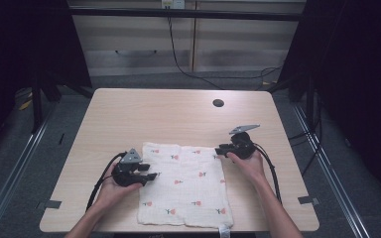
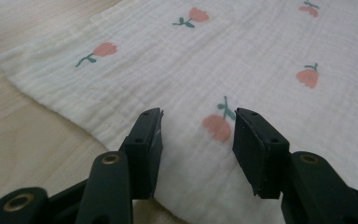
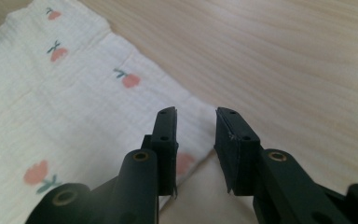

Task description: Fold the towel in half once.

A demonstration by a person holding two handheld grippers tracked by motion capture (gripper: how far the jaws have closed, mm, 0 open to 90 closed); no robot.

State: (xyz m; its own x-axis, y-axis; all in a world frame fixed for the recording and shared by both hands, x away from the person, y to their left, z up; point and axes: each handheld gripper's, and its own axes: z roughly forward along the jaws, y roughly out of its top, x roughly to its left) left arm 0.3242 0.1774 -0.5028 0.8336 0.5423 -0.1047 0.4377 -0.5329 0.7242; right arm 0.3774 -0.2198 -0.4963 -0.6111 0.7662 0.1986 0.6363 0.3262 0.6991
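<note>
A white cloth printed with small pink flowers lies flat on the near half of the table. My left gripper rests at the cloth's left edge, jaws open and empty, hovering over the cloth just inside that edge. My right gripper stands at the far right corner of the cloth, jaws open and straddling that corner, nothing pinched between them. In the left gripper view the gripper points across the fabric; in the right gripper view the gripper points along the cloth's edge.
The light wooden table has a round cable hole at the far right. Black frame posts stand at both sides, and cables hang behind the far edge. Bare wood lies beyond the cloth.
</note>
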